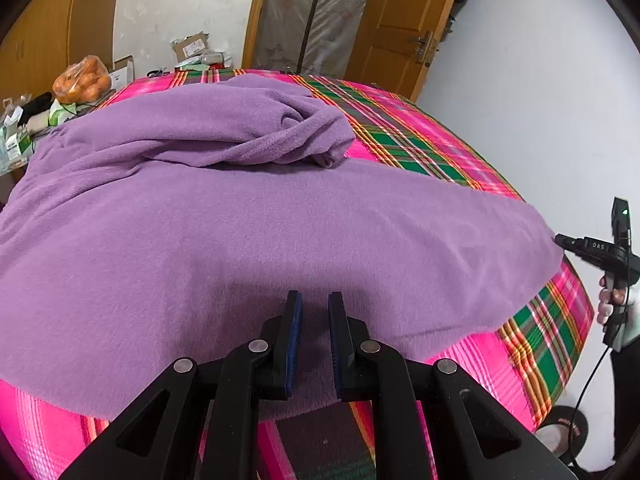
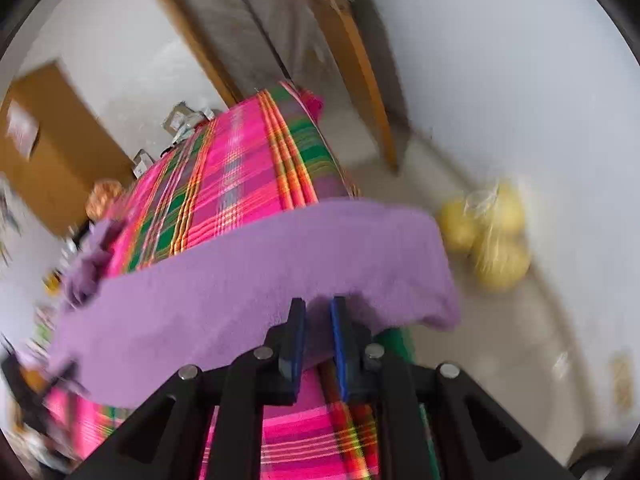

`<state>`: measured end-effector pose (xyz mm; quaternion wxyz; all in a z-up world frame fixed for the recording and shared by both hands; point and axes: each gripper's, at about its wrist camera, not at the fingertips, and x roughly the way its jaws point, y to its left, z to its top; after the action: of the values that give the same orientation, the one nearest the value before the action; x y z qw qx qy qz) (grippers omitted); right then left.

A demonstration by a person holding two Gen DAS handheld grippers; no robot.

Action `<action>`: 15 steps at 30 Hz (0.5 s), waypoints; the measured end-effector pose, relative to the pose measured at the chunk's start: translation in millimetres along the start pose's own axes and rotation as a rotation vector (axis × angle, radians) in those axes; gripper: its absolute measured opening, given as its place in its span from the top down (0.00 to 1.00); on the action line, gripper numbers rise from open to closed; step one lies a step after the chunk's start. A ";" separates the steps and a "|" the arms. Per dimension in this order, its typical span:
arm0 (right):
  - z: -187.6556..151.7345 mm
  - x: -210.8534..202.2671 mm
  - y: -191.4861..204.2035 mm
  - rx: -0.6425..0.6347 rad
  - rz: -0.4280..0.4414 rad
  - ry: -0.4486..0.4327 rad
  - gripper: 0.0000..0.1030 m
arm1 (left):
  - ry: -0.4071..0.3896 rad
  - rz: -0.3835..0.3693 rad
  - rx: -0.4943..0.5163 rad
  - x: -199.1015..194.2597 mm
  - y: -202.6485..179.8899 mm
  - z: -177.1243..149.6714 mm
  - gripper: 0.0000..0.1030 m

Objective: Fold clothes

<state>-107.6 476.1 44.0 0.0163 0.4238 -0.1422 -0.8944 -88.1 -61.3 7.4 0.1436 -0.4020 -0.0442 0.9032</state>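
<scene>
A purple fleece garment lies spread over a bed with a pink and green plaid sheet. One part of it is bunched into a heap at the far side. My left gripper is at the garment's near edge, shut with the purple cloth between its blue pads. At the garment's right corner, my right gripper pinches the cloth, with a person's hand on its grip. The right wrist view is blurred. In it the garment's edge is raised off the sheet, with the right gripper shut on it.
A bag of oranges, small boxes and clutter crowd the far left beside the bed. A wooden door and a white wall stand behind. Yellow fruit in a bag lies on the floor to the right of the bed.
</scene>
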 end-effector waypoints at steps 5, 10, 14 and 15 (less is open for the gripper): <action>-10.7 -7.2 66.5 -0.218 0.054 0.014 0.86 | 0.006 -0.026 0.058 -8.8 -11.7 -6.4 0.86; -28.4 11.6 170.6 -0.428 0.271 0.029 0.86 | 0.010 -0.082 0.061 -2.7 -24.9 3.8 0.86; -54.0 32.0 239.6 -0.604 0.344 0.083 0.86 | 0.037 -0.090 0.161 -10.0 -35.2 -14.9 0.86; -62.8 34.4 249.2 -0.643 0.357 0.104 0.85 | 0.036 -0.093 0.162 -15.1 -32.1 -19.9 0.86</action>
<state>-104.4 216.9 47.2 0.3113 0.4104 0.0752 -0.8538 -56.7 -35.8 11.0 0.2181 -0.4026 0.0132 0.8889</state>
